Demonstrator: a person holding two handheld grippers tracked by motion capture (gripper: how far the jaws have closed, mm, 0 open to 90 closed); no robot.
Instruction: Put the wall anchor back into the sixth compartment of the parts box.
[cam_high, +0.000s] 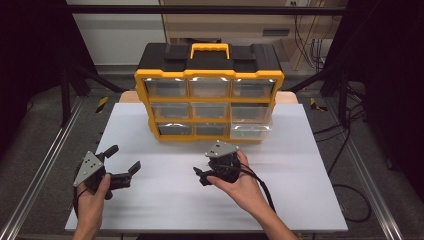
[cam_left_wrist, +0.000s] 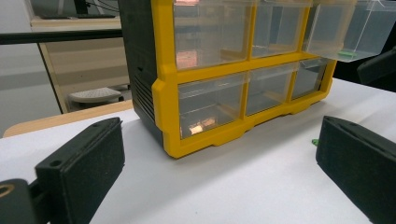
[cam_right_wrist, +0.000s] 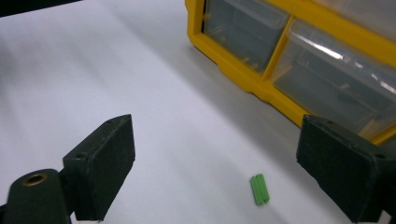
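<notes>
- High view: a yellow-and-black drawer cabinet (cam_high: 209, 92) with three rows of clear drawers stands at the middle of the white worktop (cam_high: 165, 200), toward its far edge. The lower right drawer (cam_high: 251, 131) is pulled out a little, with something green inside it. The left gripper (cam_high: 122, 162) sits near the worktop's left edge, held in the left hand (cam_high: 94, 197), jaws apart and holding nothing. The right gripper (cam_high: 201, 175) is in the right hand (cam_high: 240, 187) near the middle of the worktop, just in front of the cabinet; from here I cannot tell how its jaws stand.
- Left gripper view: both black jaws stand wide apart, low over the worktop, facing the cabinet's front left corner. A projecting clear drawer (cam_left_wrist: 348, 30) at upper right holds a green piece (cam_left_wrist: 348, 54). A speck of green (cam_left_wrist: 315, 142) lies on the worktop beside the right-hand jaw.
- Right gripper view: the jaws are wide apart and empty. Between them, nearer the right-hand jaw, a small green ribbed block (cam_right_wrist: 259, 189) lies flat on the worktop, near the cabinet's yellow base (cam_right_wrist: 243, 77) but apart from it.
</notes>
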